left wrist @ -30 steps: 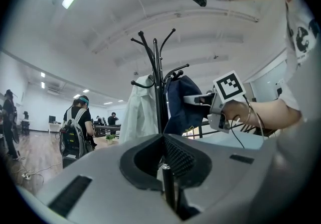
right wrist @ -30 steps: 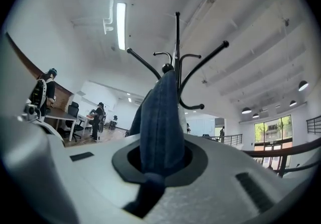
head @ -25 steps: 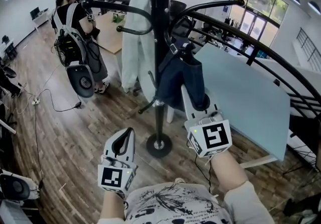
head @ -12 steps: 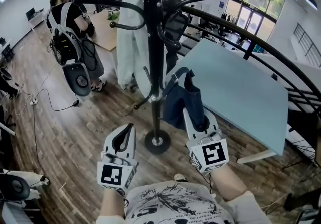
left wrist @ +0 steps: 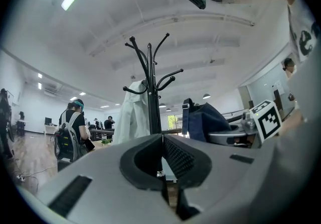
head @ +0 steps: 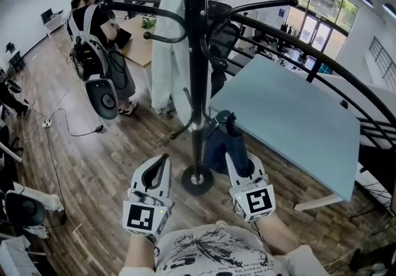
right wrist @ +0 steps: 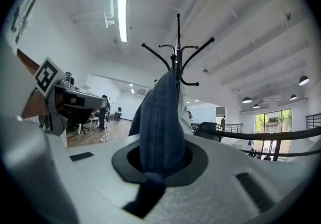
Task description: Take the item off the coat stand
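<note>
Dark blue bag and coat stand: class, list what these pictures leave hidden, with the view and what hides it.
- Head view: top of the coat stand, cut off by the upper edge.
- Head view: part of the dark blue bag, behind the right gripper.
- Right gripper view: the stand's pole, behind the bag.
- Left gripper view: lower end of the white garment, behind the left gripper.

we look steeply down from the head view, past the coat stand [head: 197, 52] to the floor [head: 93, 163], with the left gripper [head: 162, 160] and right gripper [head: 231, 156] close below us; each gripper view looks upward along its own jaws from low down; the right one has the dark blue bag [right wrist: 159, 117] hard against its lens; all three share the stand
</note>
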Demonstrator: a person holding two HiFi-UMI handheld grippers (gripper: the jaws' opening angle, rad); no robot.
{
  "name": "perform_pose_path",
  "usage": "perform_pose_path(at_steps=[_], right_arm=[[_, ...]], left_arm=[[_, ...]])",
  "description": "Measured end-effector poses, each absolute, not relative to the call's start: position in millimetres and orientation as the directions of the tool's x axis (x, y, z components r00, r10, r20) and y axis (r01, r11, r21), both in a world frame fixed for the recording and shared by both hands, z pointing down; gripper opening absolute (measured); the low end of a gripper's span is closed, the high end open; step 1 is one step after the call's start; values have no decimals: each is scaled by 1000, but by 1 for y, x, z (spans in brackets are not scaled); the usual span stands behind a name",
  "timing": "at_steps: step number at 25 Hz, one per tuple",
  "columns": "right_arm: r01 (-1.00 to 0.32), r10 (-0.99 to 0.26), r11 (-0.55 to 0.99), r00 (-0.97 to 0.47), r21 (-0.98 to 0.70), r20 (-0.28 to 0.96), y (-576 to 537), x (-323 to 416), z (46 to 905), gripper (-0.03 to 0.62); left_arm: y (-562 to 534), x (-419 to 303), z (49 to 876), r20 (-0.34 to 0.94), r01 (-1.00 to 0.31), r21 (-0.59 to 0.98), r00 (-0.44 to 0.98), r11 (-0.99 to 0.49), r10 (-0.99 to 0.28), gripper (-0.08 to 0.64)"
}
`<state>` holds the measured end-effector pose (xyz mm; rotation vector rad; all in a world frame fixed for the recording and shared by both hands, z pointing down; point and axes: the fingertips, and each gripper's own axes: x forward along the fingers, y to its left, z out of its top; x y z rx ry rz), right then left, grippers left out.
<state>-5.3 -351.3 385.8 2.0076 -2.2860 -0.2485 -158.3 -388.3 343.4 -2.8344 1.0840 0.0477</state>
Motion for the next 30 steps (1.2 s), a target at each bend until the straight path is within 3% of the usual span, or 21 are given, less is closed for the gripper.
perform_pose_path(at_steps=[30], right_arm=[[-969, -981, 182, -191, 166, -39, -359, 3, 378, 20]], left_arm=[[-387, -143, 347, -55, -691, -96, 723, -717, -689, 5]])
